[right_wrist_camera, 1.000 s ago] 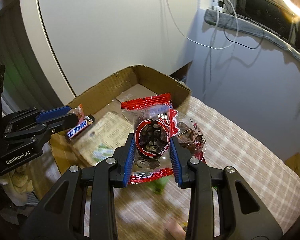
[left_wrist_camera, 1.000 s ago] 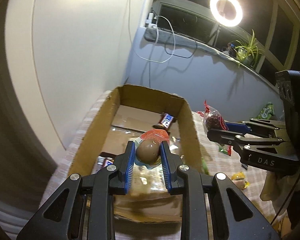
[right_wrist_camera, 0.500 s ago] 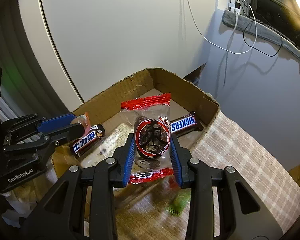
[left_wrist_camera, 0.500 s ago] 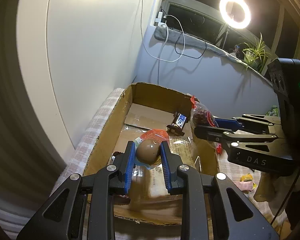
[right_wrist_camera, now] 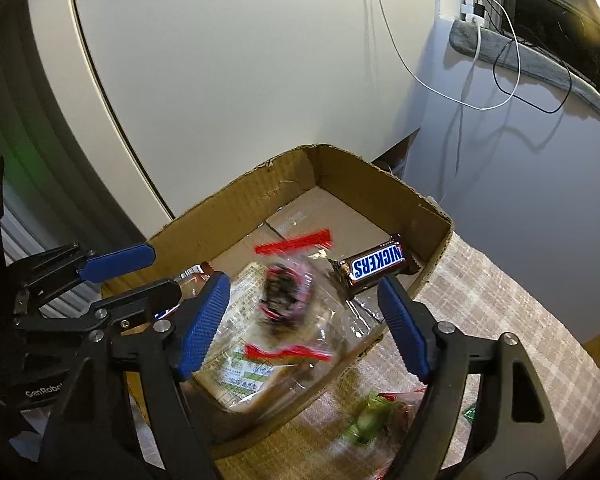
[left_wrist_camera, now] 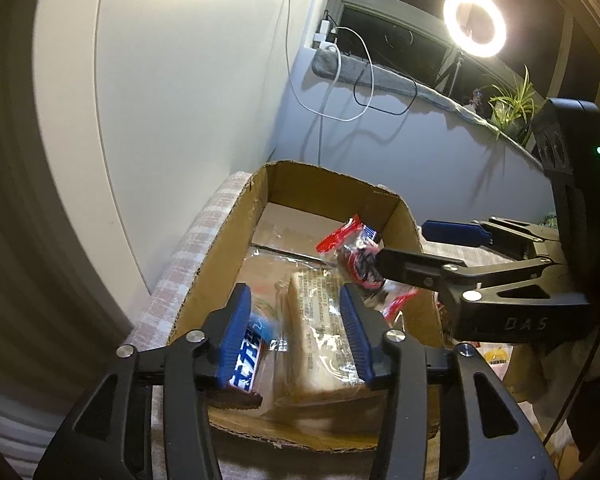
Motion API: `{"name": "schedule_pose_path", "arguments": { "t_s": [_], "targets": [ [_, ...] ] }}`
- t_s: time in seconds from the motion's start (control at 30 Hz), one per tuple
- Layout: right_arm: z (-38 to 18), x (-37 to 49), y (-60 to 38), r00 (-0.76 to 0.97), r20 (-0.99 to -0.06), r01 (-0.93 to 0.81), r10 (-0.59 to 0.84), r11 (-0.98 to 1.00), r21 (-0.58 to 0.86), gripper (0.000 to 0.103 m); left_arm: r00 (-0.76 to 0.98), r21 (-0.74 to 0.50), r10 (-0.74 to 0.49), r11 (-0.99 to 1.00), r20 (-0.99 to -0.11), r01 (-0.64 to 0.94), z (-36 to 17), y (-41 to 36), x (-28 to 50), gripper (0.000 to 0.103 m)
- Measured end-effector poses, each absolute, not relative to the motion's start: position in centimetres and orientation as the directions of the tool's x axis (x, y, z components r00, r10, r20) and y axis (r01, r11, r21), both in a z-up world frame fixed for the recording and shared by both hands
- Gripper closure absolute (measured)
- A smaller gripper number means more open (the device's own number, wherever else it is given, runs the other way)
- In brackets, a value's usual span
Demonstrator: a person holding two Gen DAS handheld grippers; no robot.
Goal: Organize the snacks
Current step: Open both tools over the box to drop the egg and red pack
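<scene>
A cardboard box (left_wrist_camera: 220, 248) (right_wrist_camera: 432, 216) holds snacks. My left gripper (left_wrist_camera: 296, 332) is open over its near end; a blurred small packet (left_wrist_camera: 264, 326) drops beside its left finger, by a blue-and-white chocolate bar (left_wrist_camera: 246, 364). My right gripper (right_wrist_camera: 302, 316) is open above the box; a red-edged clear packet with a dark sweet (right_wrist_camera: 286, 292) falls blurred between its fingers and also shows in the left wrist view (left_wrist_camera: 354, 258). A large wrapped bread pack (left_wrist_camera: 320, 332) (right_wrist_camera: 244, 364) lies on the box floor. A Snickers bar (right_wrist_camera: 376, 266) lies at the far right corner.
The box sits on a checked cloth (right_wrist_camera: 500, 320) by a white wall. Green and red snack packets (right_wrist_camera: 376, 416) lie on the cloth outside the box. A yellow packet (left_wrist_camera: 496, 356) lies right of the box. A ring light (left_wrist_camera: 474, 22) and a plant (left_wrist_camera: 512, 104) stand behind.
Both grippers have opened above the box. The left let go of its egg-shaped packet and the right let go of the red-edged sweet packet; both packets are dropping into the box.
</scene>
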State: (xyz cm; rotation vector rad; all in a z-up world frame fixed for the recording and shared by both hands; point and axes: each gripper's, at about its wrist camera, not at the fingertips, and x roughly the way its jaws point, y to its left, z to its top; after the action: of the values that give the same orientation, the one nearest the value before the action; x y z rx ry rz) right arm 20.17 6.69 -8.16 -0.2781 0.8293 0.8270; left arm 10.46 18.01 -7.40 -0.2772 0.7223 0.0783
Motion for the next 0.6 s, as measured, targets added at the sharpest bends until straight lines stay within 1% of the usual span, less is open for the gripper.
{"name": "schedule_pose_path", "arguments": {
  "t_s": [0.17,0.43,0.6],
  "targets": [
    [-8.0,20.4,5.9,0.413,-0.742,-0.730,0.529,0.679,0.078,0.018,0.750,-0.226,-0.023,0.959,-0.661,-0.170,-7.4,18.1,10.4,0.058],
    [-7.2,20.7,2.3,0.429,-0.730,-0.694,0.533,0.711,0.111,0.018,0.764,-0.238,-0.033,0.958,-0.644,-0.159,-6.7,17.4,10.0,0.058],
    [-6.5,20.3,-2.2,0.455,-0.719,-0.656,0.525,0.744,0.127,0.018,0.779,-0.249,-0.058,0.960,-0.624,-0.129,-5.9,16.2,9.4,0.058]
  ]
}}
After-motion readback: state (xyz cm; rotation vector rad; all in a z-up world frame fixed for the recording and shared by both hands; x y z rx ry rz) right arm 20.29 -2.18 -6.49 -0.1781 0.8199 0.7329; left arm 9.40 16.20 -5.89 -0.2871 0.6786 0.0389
